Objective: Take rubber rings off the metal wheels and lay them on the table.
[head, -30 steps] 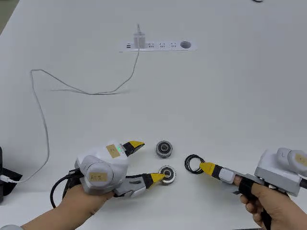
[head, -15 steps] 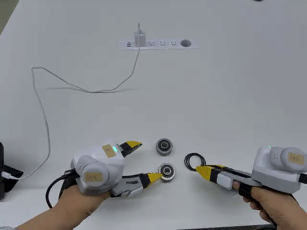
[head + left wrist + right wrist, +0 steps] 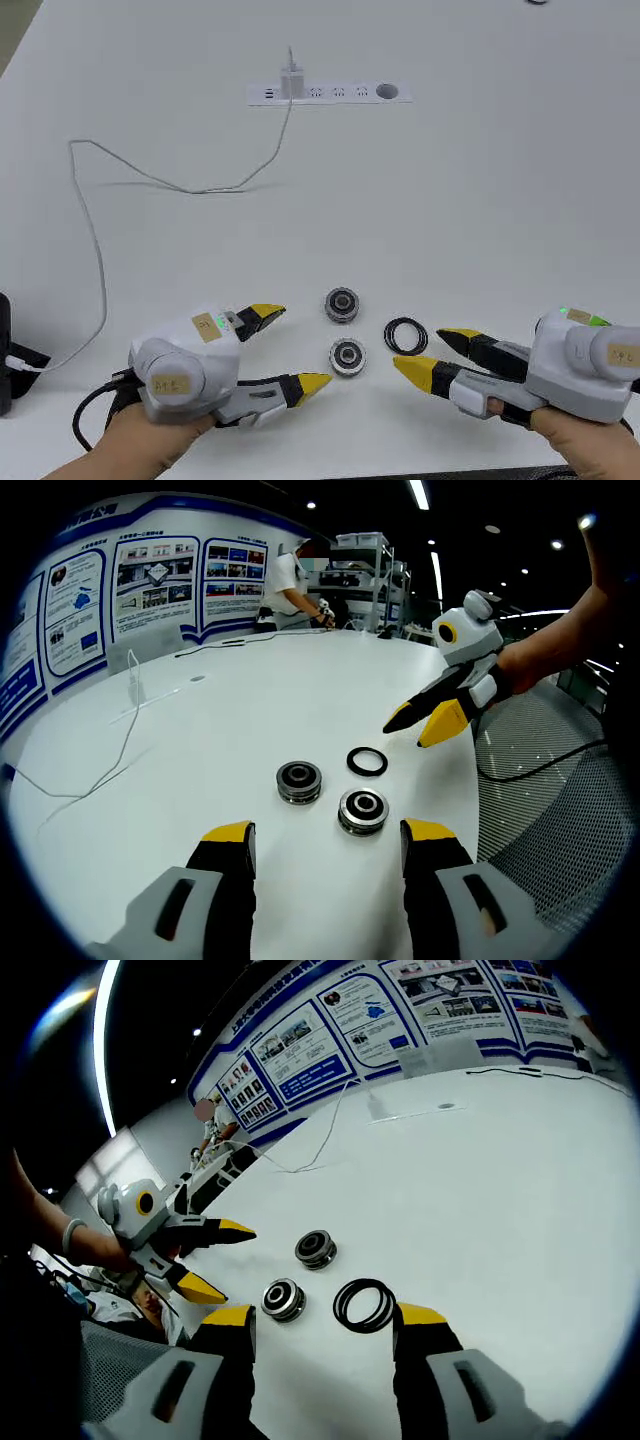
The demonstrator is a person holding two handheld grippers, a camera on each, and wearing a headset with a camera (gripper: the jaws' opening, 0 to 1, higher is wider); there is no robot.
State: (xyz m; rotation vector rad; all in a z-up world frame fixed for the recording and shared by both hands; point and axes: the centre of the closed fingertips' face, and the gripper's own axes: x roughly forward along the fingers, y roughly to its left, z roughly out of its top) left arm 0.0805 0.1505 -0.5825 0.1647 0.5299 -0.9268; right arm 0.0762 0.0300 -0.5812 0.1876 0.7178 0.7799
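Note:
Two small metal wheels lie on the white table (image 3: 470, 200). The far wheel (image 3: 342, 304) (image 3: 300, 781) (image 3: 316, 1248) has a dark rim around it. The near wheel (image 3: 348, 356) (image 3: 363, 811) (image 3: 284, 1299) looks bare and shiny. Two black rubber rings (image 3: 406, 336) (image 3: 367, 761) (image 3: 364, 1305) lie overlapping on the table, right of the wheels. My left gripper (image 3: 288, 347) (image 3: 330, 832) (image 3: 234, 1264) is open, a little left of the near wheel and apart from it. My right gripper (image 3: 422, 349) (image 3: 326, 1315) (image 3: 408, 734) is open just in front of the rings, holding nothing.
A white power strip (image 3: 330, 94) with a plugged charger lies at the back. Its white cable (image 3: 90, 230) loops down the left side to a black object (image 3: 10, 372) at the table's left edge. A person stands at a far bench (image 3: 290, 580).
The right gripper has opened and drawn back from the rings, which stay on the table. The left gripper has pulled back left, off the near wheel.

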